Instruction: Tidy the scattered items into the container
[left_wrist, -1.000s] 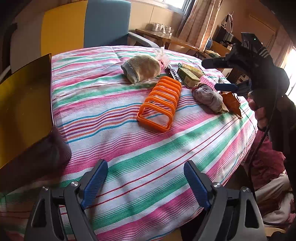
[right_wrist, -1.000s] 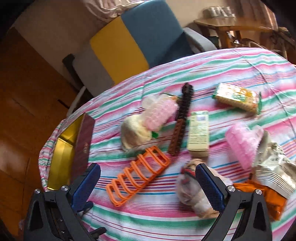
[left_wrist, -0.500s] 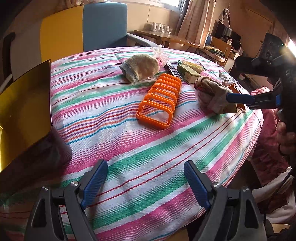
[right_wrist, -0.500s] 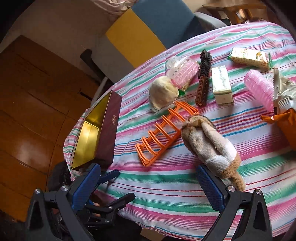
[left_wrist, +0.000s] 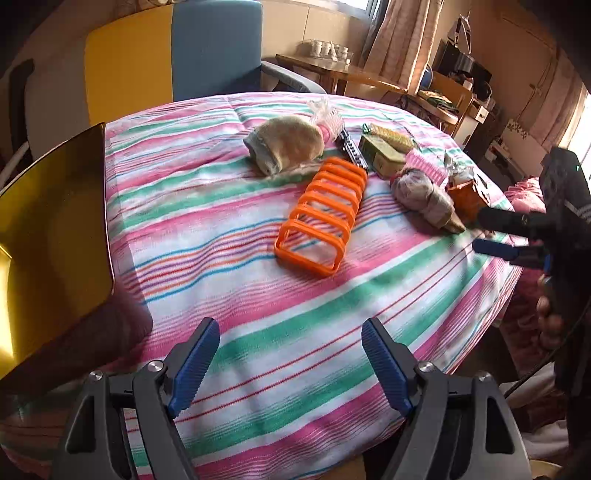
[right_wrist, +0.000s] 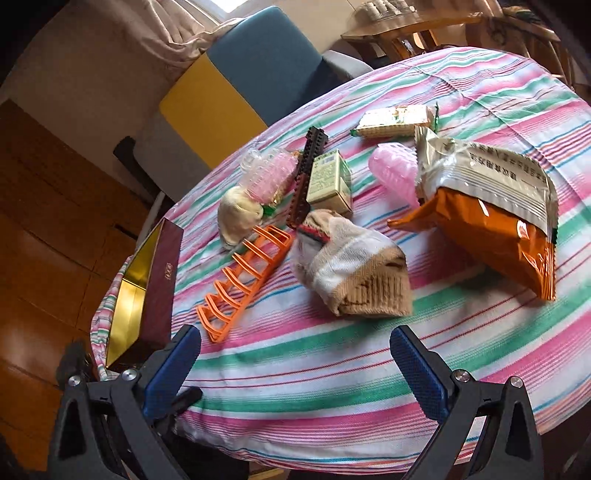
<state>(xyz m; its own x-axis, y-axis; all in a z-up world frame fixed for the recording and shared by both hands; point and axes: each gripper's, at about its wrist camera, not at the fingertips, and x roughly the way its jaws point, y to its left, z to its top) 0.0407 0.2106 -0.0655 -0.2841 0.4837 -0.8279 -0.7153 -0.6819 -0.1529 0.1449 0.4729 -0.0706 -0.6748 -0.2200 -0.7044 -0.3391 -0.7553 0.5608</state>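
- Two grippers are in your hands, and neither has hold of anything.
- Your left gripper (left_wrist: 290, 363) hangs over bare striped cloth (left_wrist: 258, 295) near the table's edge. Its jaws stand wide but are closing at this moment, with only cloth showing between the blue pads.
- Your right gripper (right_wrist: 295, 365) also stands wide apart, nothing between its pads. From the left wrist view you can see it at the far right (left_wrist: 495, 232), fingers pointing in toward the pile, just beside the rolled sock.
- That rolled sock (right_wrist: 351, 266) lies straight ahead of your right gripper, near it but apart from the pads; brown toe toward you, white band in the middle.
- Your container, the dark red box with a gold lining (right_wrist: 147, 284), sits open at the table's left edge, partly overhanging it. From the left wrist it fills the left side (left_wrist: 51, 229).
- The orange rack (left_wrist: 321, 214) lies between the box and the sock, its far end touching the sock's cuff in the right wrist view.
- A second cream sock bundle (right_wrist: 238, 216) sits behind the rack, touching a clear pink-studded roller pack (right_wrist: 266, 173).
- The dark toothed strip (right_wrist: 306, 177) runs beside the small green and white carton (right_wrist: 328, 181).
- A pink roller (right_wrist: 393, 171) lies loose next to the grey and orange snack bag (right_wrist: 487, 206).
- A biscuit packet (right_wrist: 395, 120) lies farthest back.
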